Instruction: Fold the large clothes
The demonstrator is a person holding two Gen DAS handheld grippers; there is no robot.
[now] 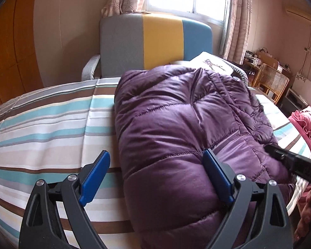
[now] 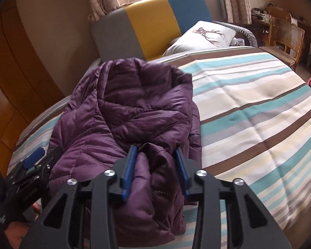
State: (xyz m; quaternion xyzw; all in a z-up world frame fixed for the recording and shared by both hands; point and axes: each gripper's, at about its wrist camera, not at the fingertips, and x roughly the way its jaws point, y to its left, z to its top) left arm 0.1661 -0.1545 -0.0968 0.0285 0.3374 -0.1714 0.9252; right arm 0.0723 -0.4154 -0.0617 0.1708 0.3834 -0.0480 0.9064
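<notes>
While purple jacket [image 2: 130,112] is lying on striped bed [image 2: 248,103], we are pinching its near fold with right hand-held gripper [image 2: 156,172]; left hand-held gripper [image 1: 156,178] is hanging spread over jacket's edge.

The quilted jacket [image 1: 176,124] was a glossy purple, stitched in diagonal and cross lines. The bedspread [image 1: 51,128] carried stripes of turquoise, white, beige, grey and brown. At the upper centre of the frame the headboard [image 1: 155,41] showed three blocks: grey, mustard yellow and blue. The pillow [image 2: 205,36] was white with a brown deer print. The curtains [image 1: 236,20] were pale pink, patterned. Both grippers were black with blue fingers [image 1: 95,178]. At the right edge lay a rose-pink cloth [image 1: 309,128].
</notes>
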